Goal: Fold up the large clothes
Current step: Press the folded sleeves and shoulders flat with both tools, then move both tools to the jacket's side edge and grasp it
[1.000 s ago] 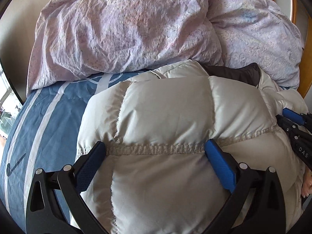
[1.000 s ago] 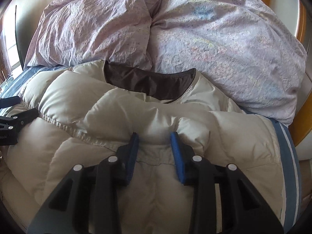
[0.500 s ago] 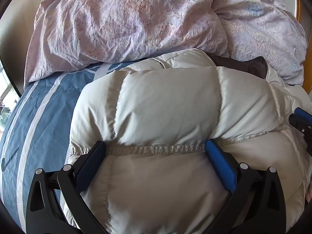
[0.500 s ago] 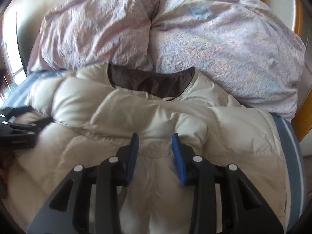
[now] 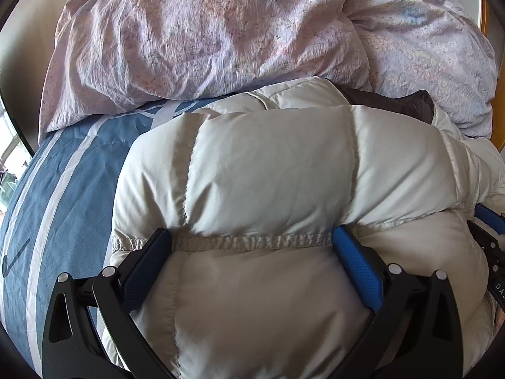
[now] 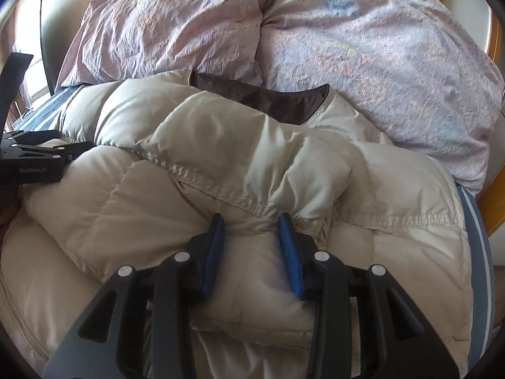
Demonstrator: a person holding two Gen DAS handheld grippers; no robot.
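Bed sheet (image 5: 66,170): blue with white stripes, showing at the left beside your jacket.
Left gripper (image 5: 252,241): jaws spread wide, blue pads pressed into a broad roll of the jacket at its stitched seam.
Puffer jacket (image 6: 240,145): cream, lying across the bed and folded into a thick bundle. Its long axis runs left to right; the dark-lined collar (image 6: 268,98) points far, toward the pillows.
Right gripper (image 6: 251,232): jaws narrowly apart, pinching a puckered fold at the seam.
Pillows (image 6: 363,50): two crumpled lilac ones at the far end, touching the collar.
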